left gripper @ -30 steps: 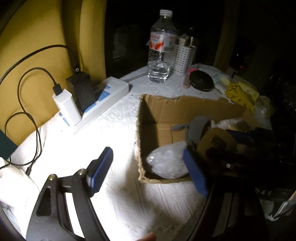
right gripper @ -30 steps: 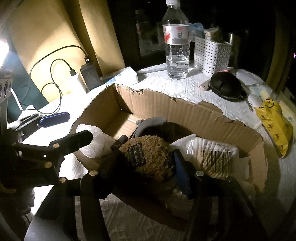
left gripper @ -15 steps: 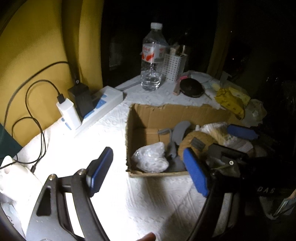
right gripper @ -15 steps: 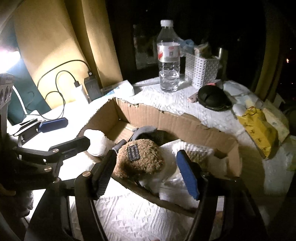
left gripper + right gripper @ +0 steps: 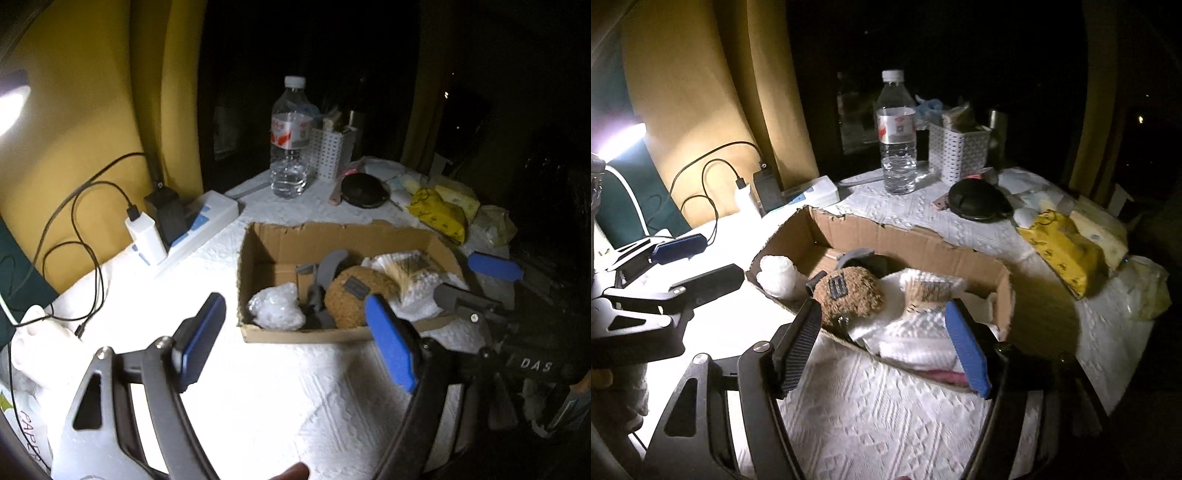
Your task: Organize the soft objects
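The brown plush toy (image 5: pixel 849 295) has been released into the near side of the cardboard box (image 5: pixel 916 236), and both the right tongs (image 5: pixel 882 347) and left tongs (image 5: pixel 295 343), held wide and empty, have been drawn back, so another soft object can be fetched.

Two wrist views, one shared box
Each camera looks forward past its claw, near the cardboard box (image 5: pixel 343 240) (image 5: pixel 916 240) ahead.

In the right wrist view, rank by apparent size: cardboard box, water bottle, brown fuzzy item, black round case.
1. cardboard box, largest by far.
2. water bottle.
3. brown fuzzy item and black round case look alike; the fuzzy item is nearer the camera, so no ranking.
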A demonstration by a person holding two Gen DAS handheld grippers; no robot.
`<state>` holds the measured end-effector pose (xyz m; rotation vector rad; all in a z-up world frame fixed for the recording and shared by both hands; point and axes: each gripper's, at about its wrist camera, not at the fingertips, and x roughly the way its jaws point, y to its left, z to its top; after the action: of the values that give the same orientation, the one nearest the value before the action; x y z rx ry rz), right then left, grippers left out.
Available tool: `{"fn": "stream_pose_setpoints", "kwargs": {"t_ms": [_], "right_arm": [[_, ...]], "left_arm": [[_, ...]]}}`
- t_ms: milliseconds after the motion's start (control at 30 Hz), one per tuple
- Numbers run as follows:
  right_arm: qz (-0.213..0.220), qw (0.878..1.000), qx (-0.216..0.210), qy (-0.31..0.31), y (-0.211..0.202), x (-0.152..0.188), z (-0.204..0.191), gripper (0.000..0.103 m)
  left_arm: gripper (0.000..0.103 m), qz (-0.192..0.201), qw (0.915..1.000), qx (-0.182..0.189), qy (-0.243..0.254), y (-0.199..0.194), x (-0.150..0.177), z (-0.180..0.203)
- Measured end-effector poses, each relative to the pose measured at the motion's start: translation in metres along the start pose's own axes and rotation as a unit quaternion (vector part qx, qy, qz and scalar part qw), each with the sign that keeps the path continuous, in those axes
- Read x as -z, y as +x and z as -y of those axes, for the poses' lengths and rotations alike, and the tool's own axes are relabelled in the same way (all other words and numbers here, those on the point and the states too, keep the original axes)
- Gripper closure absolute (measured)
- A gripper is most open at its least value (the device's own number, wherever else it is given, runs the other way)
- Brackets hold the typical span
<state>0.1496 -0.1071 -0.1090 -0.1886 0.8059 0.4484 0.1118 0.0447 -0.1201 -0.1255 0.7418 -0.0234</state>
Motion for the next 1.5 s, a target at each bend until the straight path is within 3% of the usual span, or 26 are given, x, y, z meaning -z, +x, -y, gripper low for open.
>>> {"fn": "stream_pose_setpoints", "kwargs": {"t_ms": [467,600,800,900,1167,1500], "right_arm": [[0.02,0.999,0.03,0.019,-0.051,0.017,0.009,0.031],[0.025,0.999,0.039,0.019,-0.068,0.022,0.007,0.03],[0.033,0.998,0.05,0.026,-0.094,0.026,0.007,0.029],[0.038,0.998,0.047,0.032,-0.108,0.029,0.008,0.018],[0.062,0.996,0.051,0.035,-0.147,0.031,0.009,0.017],[0.085,0.993,0.065,0.043,-0.186,0.024,0.01,0.016]], "left_arm": [[0.023,0.021,0.9996,0.005,0.016,-0.045,0.007,0.024],[0.01,0.029,0.9993,0.012,0.021,-0.061,0.008,0.032],[0.01,0.039,0.9984,0.017,0.038,-0.083,0.009,0.048],[0.01,0.042,0.9981,0.016,0.043,-0.093,0.008,0.054],[0.01,0.036,0.998,-0.007,0.052,-0.117,0.006,0.069],[0.01,0.062,0.9966,-0.001,0.053,-0.151,-0.004,0.078]]}}
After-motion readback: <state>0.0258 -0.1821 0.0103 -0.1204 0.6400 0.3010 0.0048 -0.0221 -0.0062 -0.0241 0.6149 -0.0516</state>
